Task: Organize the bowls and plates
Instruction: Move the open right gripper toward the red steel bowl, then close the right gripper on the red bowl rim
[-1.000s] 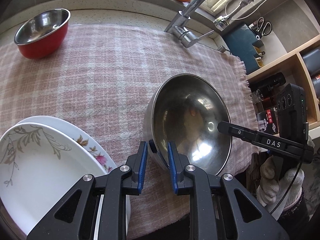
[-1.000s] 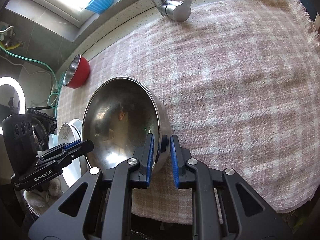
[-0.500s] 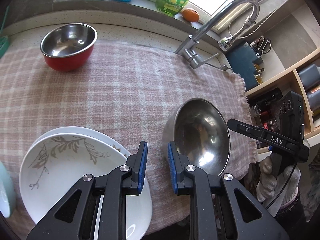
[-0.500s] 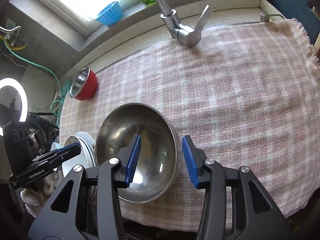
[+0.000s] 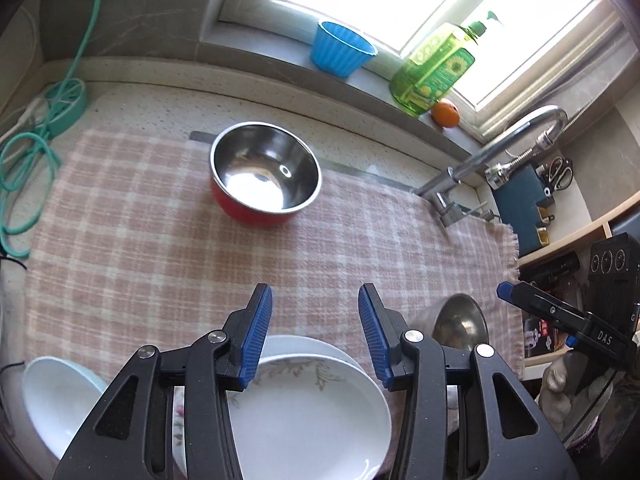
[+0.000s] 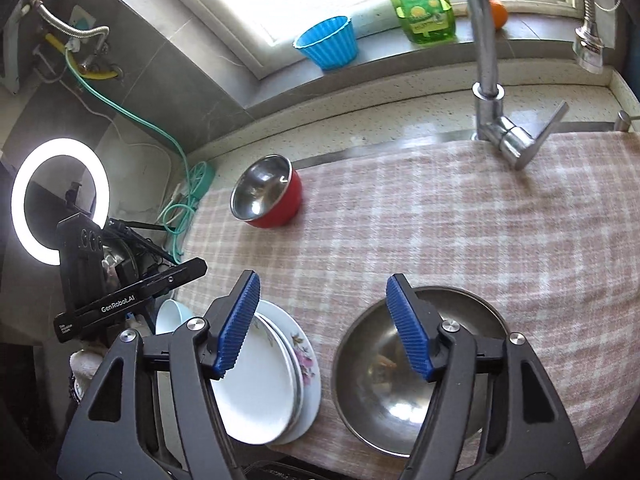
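A large steel bowl (image 6: 404, 384) rests on the pink checked cloth (image 6: 440, 232) near the front edge; it also shows in the left wrist view (image 5: 460, 324). A stack of white floral plates (image 6: 272, 384) lies to its left, also in the left wrist view (image 5: 312, 408). A red bowl with steel inside (image 5: 266, 174) stands at the back, also in the right wrist view (image 6: 268, 192). A pale blue bowl (image 5: 56, 396) sits at the front left. My left gripper (image 5: 316, 336) is open and empty above the plates. My right gripper (image 6: 324, 328) is open and empty above the steel bowl's left rim.
A steel faucet (image 6: 492, 92) rises at the back right. A blue cup (image 6: 328, 42), a green soap bottle (image 6: 424, 4) and an orange (image 6: 498, 14) stand on the window sill. A teal hose (image 5: 24, 152) lies at the left. A ring light (image 6: 60, 196) stands left.
Both grippers let go of the steel bowl's rim, opened wide and pulled back and up. The bowl now rests flat on the cloth beside the plates.
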### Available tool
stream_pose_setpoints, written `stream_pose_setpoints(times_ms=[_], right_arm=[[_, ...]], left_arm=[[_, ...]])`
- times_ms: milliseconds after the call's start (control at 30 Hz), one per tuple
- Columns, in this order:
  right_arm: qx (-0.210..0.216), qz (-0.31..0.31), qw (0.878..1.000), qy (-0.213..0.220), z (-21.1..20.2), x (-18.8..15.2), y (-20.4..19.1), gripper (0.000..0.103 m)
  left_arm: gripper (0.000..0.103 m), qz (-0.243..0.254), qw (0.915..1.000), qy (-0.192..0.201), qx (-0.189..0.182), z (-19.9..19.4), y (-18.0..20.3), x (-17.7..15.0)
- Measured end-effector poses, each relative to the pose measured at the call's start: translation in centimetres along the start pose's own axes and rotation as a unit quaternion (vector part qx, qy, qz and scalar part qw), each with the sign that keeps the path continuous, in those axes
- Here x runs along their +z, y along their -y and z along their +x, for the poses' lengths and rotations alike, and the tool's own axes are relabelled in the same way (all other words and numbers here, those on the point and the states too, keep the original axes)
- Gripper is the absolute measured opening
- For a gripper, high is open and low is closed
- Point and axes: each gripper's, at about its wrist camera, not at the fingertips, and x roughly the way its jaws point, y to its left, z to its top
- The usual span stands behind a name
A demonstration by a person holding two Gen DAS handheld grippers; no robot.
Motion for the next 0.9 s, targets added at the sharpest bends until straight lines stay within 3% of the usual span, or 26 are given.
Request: stream_pose_setpoints(times_ms=[333,600,833,900], right_arm=[[0.019,0.009,1.000,-0.022,6.8,4.7,-3.5,0.069],[0.014,0.040,0.998,-0.051,13.6,7.1,-3.3,0.068],[0.005,0.061,0.996,-0.070,17.2,7.8,-2.2,0.056],[0.006,0.064,0.995,-0.080,18.0,8.0,-1.9,0.046]], left_arm=[[0.043,-0.040,0.9986,0.020,0.029,0.4,-4.9,5.4],[0.043,-0.088,0.9956,-0.014,0.027,4.4,-7.5,7.7],[0.043,-0.092,0.9950,-0.027,0.027,6.5,-7.9,8.4],[0.041,-0.095,0.9947,-0.029,0.026,6.9,-7.9,8.6]])
